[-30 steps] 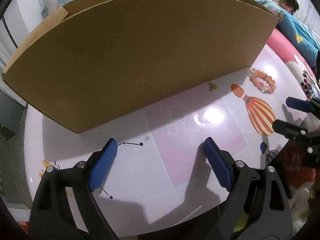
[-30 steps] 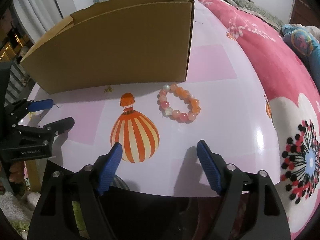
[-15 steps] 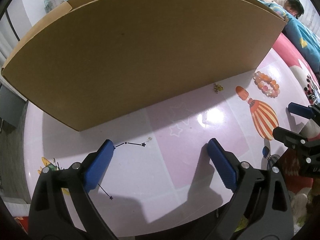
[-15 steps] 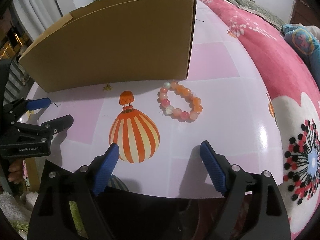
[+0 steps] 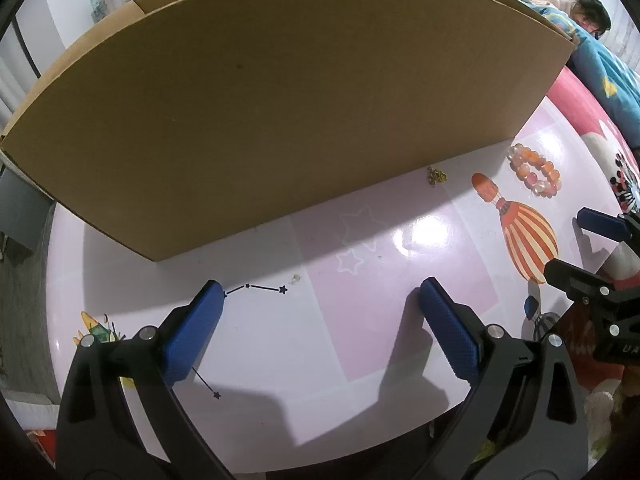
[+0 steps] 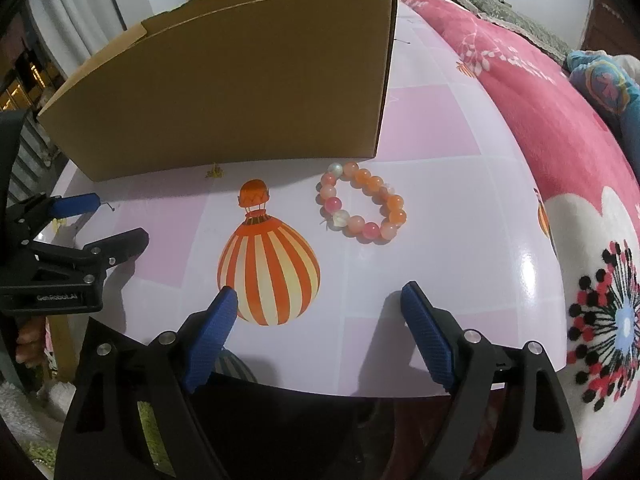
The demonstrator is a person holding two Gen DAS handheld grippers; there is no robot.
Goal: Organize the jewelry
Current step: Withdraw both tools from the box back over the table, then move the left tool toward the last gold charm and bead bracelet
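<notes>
Tongs: left gripper (image 5: 320, 294) just widened, right gripper (image 6: 318, 294) wide, both empty | bracelet (image 6: 362, 206) beside box (image 6: 240, 92); straddle beads, pinch gently; lift clear into box

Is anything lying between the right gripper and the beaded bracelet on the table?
Nothing visible: only bare tabletop separates the open right gripper from the beaded bracelet. The cardboard box stands behind the bracelet.
</notes>
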